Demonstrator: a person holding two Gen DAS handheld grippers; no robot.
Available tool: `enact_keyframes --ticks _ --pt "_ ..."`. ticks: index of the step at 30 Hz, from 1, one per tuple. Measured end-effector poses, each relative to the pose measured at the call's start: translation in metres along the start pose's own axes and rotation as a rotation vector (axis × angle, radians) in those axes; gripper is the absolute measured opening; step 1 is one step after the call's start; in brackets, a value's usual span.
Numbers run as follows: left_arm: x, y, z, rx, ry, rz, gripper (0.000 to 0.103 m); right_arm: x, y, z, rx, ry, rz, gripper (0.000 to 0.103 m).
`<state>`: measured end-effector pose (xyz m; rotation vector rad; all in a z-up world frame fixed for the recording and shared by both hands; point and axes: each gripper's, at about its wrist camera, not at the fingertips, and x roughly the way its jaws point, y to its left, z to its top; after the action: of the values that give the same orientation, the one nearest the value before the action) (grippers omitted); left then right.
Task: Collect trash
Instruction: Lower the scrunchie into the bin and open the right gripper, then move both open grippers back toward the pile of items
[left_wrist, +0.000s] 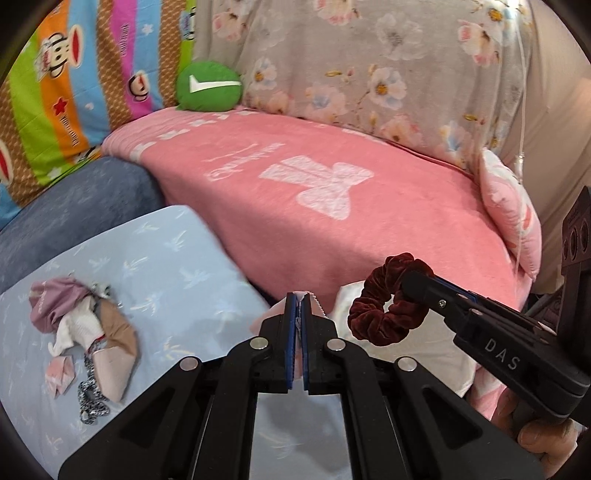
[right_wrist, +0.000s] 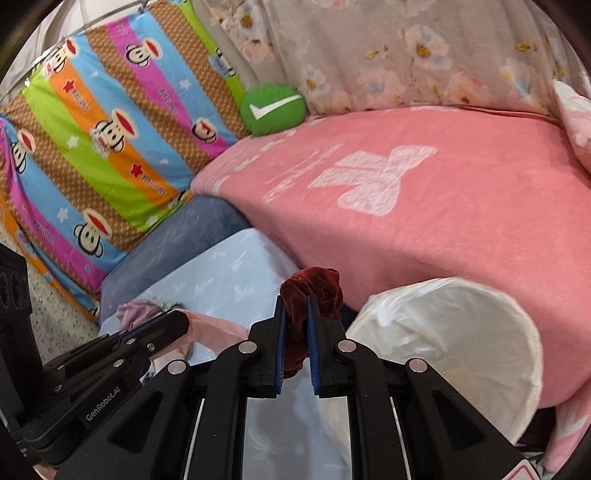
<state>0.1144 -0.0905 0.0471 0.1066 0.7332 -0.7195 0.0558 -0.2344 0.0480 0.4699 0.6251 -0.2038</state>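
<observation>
Bright, even indoor light; soft shadows, slight motion blur, strong fisheye bending, dark corners.

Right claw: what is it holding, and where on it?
The right claw is shut on the dark red velvet scrunchie, pinching one side of its ring; the rest hangs free.

hand-held gripper (right_wrist: 295, 328) — black plastic | blue ribbed pads | silver rivets — "GenRobot.AI", "DAS"

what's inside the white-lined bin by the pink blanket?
The round bin with a white plastic liner shows only crumpled liner on its inner wall. No trash is visible inside; its bottom is hidden behind the near rim and the right gripper, which holds a dark red velvet scrunchie.
</observation>
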Motion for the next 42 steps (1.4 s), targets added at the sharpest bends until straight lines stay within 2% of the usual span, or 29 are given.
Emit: enact_keyframes --ticks 7,12,13,14,16,27,42 --pt "0.003 -0.050 0.008 0.063 0.003 -0.071 0.003 -0.034 -0.039 0.006 0.040 -0.049 -0.048 0.010" --pt "0.008 -0.074 0.011 0.079 0.021 -0.104 0.005 -0.050 -0.058 0.008 0.064 -0.078 -0.074 0.017" --pt "0.009 -0.077 0.011 0.078 0.025 -0.104 0.013 -0.053 -0.060 0.007 0.069 -0.081 -0.077 0.018" --pt "0.010 -0.079 0.011 0.076 0.027 -0.100 0.032 -0.056 -0.063 0.007 0.074 -0.087 -0.079 0.023" --pt "0.010 -0.082 0.010 0.064 0.019 -0.076 0.060 -0.062 -0.067 0.007 0.084 -0.101 -0.089 0.028" --pt "0.007 -0.079 0.009 0.052 0.004 -0.039 0.061 -0.061 -0.070 0.006 0.072 -0.087 -0.080 0.030" --pt "-0.001 -0.048 0.000 -0.011 0.004 0.001 0.061 -0.044 -0.039 -0.007 0.018 -0.038 -0.054 0.031"
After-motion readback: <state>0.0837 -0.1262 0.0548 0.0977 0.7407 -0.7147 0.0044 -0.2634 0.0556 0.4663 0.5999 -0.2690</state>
